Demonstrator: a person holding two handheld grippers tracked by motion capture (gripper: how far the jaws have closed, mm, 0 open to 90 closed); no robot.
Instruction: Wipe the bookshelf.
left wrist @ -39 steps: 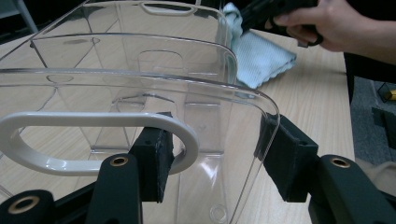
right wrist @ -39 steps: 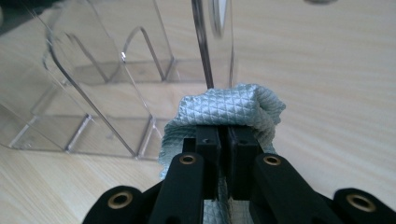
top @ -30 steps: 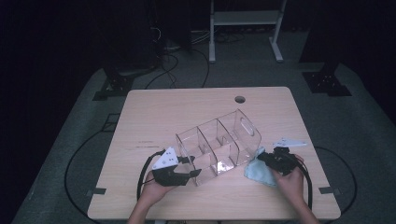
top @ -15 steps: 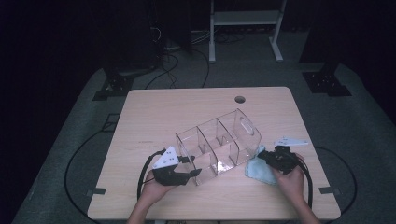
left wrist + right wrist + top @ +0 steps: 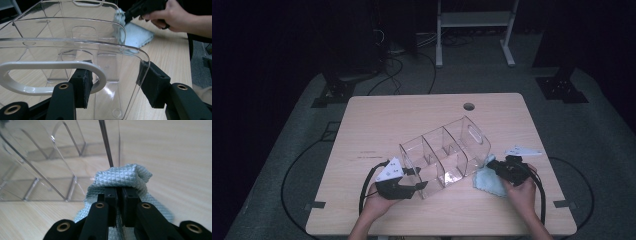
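A light wooden table [image 5: 412, 120] (round cable hole near its far edge) bears a clear plastic organizer [image 5: 444, 155] and a blue cloth [image 5: 489, 181].

Right gripper [image 5: 492, 163] nudged cloth [image 5: 490, 180] seemingly closer against organizer [image 5: 447, 155].

Counted on one table [image 5: 377, 125]: one clear organizer [image 5: 444, 155] with three compartments, one pale blue cloth [image 5: 489, 181], two handheld grippers, left [image 5: 418, 178] and right [image 5: 490, 163], and two hands.
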